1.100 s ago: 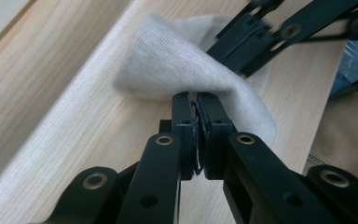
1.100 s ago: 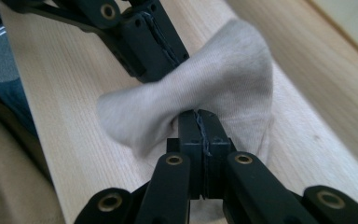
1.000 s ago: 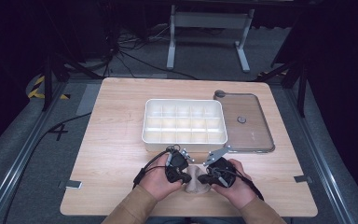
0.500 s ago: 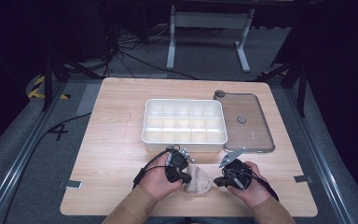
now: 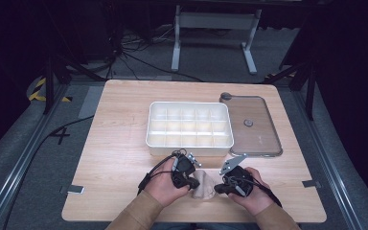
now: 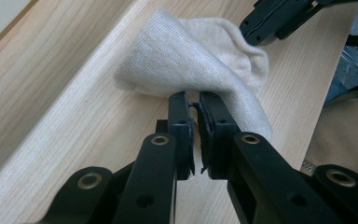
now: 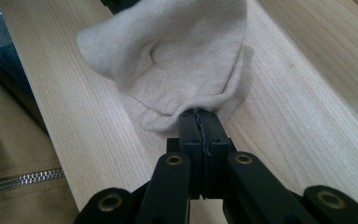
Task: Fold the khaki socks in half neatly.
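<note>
Two grippers work beige sock (image 5: 203, 186) at desk (image 5: 124, 143) near edge: right gripper (image 7: 200, 122) clamped on hem; left gripper (image 6: 193, 105) just easing apart, seemingly releasing. Next: regrip, fold.

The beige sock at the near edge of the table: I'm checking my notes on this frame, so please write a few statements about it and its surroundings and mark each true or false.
1. The beige sock lies on the wooden table between the two hands. True.
2. The right hand-held gripper is clamped on the sock's edge. True.
3. The left hand-held gripper is clamped tight on the sock. False: its jaws have just been opening, a narrow gap shows between them, and the sock lies at their tips.
4. The sock sits in the white compartment tray. False: it lies on the table in front of the tray.
5. The clear lid covers the tray. False: it lies beside it.
</note>
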{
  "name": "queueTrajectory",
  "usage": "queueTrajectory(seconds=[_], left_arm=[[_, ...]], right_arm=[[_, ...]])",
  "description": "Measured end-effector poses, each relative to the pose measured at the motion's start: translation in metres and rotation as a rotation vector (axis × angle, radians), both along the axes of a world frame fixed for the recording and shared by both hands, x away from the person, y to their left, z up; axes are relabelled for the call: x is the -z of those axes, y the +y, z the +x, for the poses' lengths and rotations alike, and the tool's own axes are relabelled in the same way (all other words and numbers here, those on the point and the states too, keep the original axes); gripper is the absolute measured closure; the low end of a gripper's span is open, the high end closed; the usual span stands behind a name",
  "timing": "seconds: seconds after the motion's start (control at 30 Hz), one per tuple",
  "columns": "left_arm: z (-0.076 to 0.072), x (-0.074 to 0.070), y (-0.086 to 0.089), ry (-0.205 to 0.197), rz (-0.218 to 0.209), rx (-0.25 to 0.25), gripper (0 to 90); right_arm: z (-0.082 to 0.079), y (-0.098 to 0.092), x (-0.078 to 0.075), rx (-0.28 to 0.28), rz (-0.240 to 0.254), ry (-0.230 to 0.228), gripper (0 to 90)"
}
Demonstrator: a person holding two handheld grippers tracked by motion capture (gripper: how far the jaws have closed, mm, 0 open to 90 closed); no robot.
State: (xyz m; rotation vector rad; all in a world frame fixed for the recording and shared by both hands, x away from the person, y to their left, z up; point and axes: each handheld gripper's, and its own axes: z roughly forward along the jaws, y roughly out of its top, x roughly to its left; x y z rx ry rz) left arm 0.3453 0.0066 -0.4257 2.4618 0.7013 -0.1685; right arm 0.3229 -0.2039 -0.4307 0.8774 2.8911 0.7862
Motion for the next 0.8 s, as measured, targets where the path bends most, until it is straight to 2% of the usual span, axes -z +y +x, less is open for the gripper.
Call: queueTrajectory(seconds=[0.17, 0.57, 0.8], left_arm=[[-0.002, -0.001, -0.004, -0.020, -0.015, 0.013, 82.6], [-0.006, -0.002, -0.011, -0.018, -0.029, 0.014, 82.2], [-0.008, -0.002, -0.015, -0.034, -0.035, 0.026, 82.3]], right_arm=[[0.001, 0.004, 0.003, -0.006, -0.007, 0.005, 90.0], [0.000, 0.009, 0.004, -0.003, 0.005, 0.003, 90.0], [-0.001, 0.010, 0.005, -0.002, 0.013, 0.007, 90.0]])
